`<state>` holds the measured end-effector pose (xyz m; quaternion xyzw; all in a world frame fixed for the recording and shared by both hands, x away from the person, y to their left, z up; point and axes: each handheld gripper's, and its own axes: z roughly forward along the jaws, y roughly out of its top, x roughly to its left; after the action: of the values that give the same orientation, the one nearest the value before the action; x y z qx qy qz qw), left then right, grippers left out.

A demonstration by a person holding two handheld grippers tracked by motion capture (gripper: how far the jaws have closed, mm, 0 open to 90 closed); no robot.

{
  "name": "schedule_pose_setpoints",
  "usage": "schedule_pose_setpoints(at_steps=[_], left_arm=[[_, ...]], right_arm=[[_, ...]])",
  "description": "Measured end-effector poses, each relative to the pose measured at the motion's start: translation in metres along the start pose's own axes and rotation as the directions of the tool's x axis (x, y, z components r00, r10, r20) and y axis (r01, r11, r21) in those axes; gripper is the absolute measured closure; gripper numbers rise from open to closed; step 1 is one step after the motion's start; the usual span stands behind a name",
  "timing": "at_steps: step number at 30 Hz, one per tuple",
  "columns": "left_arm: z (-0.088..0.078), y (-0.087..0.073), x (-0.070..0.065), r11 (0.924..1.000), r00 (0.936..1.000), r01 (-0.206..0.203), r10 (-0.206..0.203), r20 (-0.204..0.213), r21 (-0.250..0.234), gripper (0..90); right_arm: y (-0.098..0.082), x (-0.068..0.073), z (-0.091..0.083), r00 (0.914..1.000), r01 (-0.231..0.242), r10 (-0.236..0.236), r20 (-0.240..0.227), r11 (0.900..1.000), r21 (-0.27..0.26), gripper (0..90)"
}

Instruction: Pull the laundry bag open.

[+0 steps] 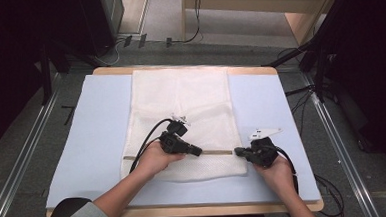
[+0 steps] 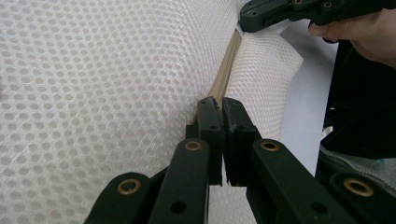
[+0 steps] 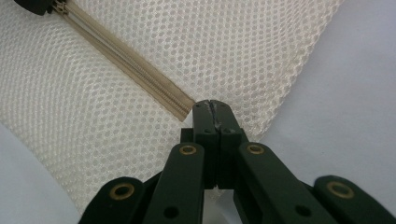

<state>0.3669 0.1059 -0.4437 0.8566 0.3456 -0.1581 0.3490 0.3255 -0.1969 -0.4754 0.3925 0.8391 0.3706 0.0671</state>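
Note:
A white mesh bag (image 1: 181,104) lies flat on the pale blue mat (image 1: 96,123). A tan zipper (image 1: 216,152) runs across the bag near its front edge. My left gripper (image 1: 199,150) sits partway along the zipper, its jaws shut on the zipper line (image 2: 224,70) at the tips (image 2: 220,103). My right gripper (image 1: 237,151) is at the bag's right edge. There its jaws (image 3: 211,106) are pinched shut on the end of the zipper tape (image 3: 130,60), with mesh (image 3: 233,46) on both sides. Whether the left jaws hold the pull itself is hidden.
The mat covers a wooden table whose front edge (image 1: 211,208) is near the person. Bare mat lies left and right of the bag. Cables (image 1: 301,103) and metal floor rails (image 1: 338,146) run beside the table, and pale wooden furniture (image 1: 255,0) stands behind it.

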Motion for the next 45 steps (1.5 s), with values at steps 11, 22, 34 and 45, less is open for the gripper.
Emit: schedule_pose_setpoints(at_steps=[11, 22, 34, 45], left_arm=[[-0.017, -0.007, 0.004, 1.0, 1.0, 0.0, 0.0, 0.001, -0.009, 89.0], [-0.03, -0.014, 0.01, 0.9996, 0.9996, 0.027, -0.027, 0.012, -0.005, 89.1], [-0.066, -0.033, 0.026, 0.9937, 0.9954, 0.093, -0.094, -0.014, -0.062, 89.1], [-0.072, -0.04, 0.026, 0.9917, 0.9946, 0.103, -0.104, 0.0, -0.077, 89.0]], right_arm=[[0.001, 0.001, 0.001, 1.0, 0.005, -0.005, 0.001, 1.0, 0.0, 90.0], [0.001, 0.0, 0.001, 1.0, 0.0, 0.0, -0.004, 1.0, -0.002, 90.0], [0.001, 0.0, 0.001, 1.0, 0.004, -0.004, -0.001, 1.0, 0.005, 90.0], [0.003, 0.0, 0.001, 0.9999, 0.014, -0.014, -0.003, 1.0, 0.016, 90.0]])
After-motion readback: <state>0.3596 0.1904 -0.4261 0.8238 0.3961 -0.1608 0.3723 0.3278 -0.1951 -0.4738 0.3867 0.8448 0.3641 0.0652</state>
